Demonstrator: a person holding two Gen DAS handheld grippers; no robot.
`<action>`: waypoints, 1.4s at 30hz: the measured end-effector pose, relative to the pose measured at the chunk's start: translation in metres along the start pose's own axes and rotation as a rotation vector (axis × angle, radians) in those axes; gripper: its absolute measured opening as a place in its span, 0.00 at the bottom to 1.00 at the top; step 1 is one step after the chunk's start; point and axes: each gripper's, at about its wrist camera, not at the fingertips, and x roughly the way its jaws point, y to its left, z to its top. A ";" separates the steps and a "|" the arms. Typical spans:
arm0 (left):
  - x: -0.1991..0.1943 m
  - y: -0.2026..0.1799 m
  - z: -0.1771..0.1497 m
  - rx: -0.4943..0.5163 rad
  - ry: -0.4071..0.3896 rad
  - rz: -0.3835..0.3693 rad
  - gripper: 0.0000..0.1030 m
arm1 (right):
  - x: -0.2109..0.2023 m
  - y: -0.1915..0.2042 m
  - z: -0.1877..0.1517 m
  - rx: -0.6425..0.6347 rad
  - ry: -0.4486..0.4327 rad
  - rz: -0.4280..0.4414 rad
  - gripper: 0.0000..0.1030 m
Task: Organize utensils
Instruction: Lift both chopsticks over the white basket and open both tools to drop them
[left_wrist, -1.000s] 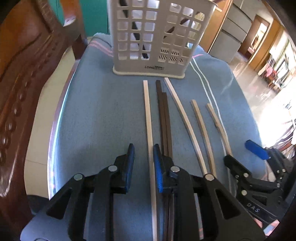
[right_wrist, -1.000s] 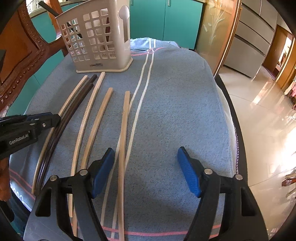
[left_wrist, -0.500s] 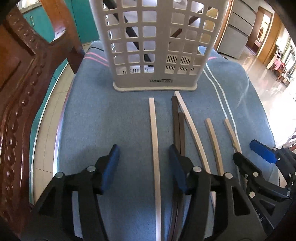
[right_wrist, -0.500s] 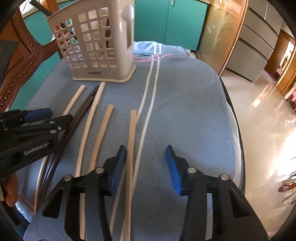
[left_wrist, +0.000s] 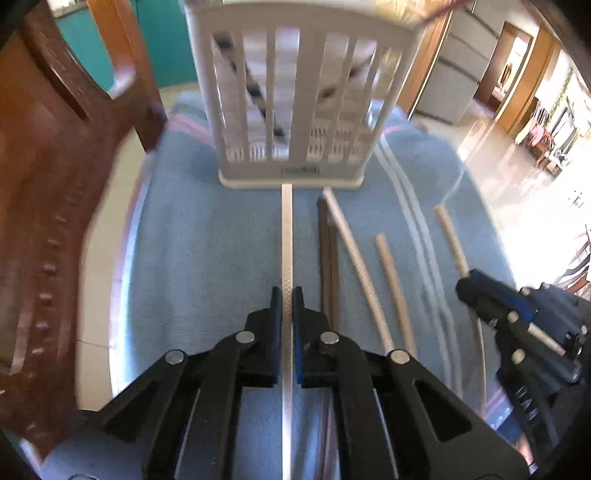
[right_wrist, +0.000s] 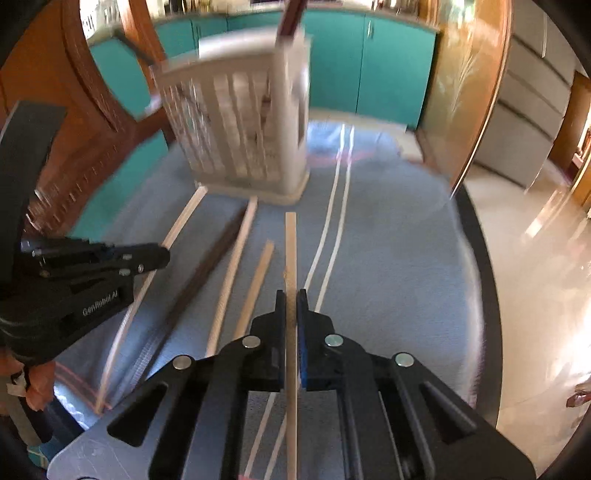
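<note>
Both grippers have just clamped shut: our left gripper pinches the pale chopstick, our right gripper the wooden chopstick, tips off the tabletop. Next we steer them into the utensil basket.

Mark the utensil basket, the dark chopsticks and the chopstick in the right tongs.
basket (left_wrist: 291, 110): left wrist view, front wall.
dark chopsticks (left_wrist: 328, 266): left wrist view, mid-length.
held chopstick (right_wrist: 290, 251): right wrist view, shaft ahead of the pads.
</note>
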 end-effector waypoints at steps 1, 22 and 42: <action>-0.015 -0.001 0.002 0.002 -0.034 -0.010 0.06 | -0.012 -0.002 0.005 0.004 -0.028 0.004 0.06; -0.244 0.009 0.091 -0.051 -0.573 -0.091 0.06 | -0.176 -0.005 0.133 0.031 -0.499 0.153 0.06; -0.136 0.032 0.155 -0.190 -0.726 0.068 0.06 | -0.056 0.001 0.147 0.139 -0.424 0.059 0.06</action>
